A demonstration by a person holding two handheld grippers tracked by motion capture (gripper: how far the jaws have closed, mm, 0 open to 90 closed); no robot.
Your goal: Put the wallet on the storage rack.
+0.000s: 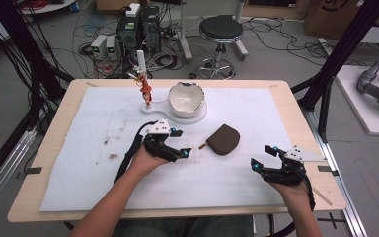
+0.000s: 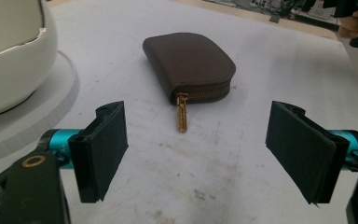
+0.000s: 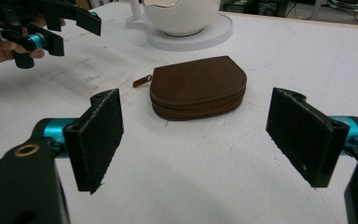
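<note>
A brown zipped pouch [image 1: 224, 139] lies flat on the white mat, right of centre. Its gold zip pull [image 1: 203, 146] points toward my left gripper [image 1: 181, 142], which is open just left of the pouch and holds nothing. In the left gripper view the pouch [image 2: 191, 65] lies ahead of the spread jaws [image 2: 204, 149], with the zip pull [image 2: 182, 114] nearest. My right gripper [image 1: 262, 157] stands open to the lower right of the pouch, apart from it. The right gripper view has the pouch [image 3: 198, 86] beyond its empty jaws [image 3: 200, 142] and the left gripper [image 3: 51, 23] at upper left.
A white bowl [image 1: 186, 98] with a broken-looking rim sits on a round white stand [image 1: 197, 117] behind the pouch. An orange figure [image 1: 146, 91] and a white post stand left of it. The white mat [image 1: 79, 163] covers the wooden table. A stool and computers stand beyond it.
</note>
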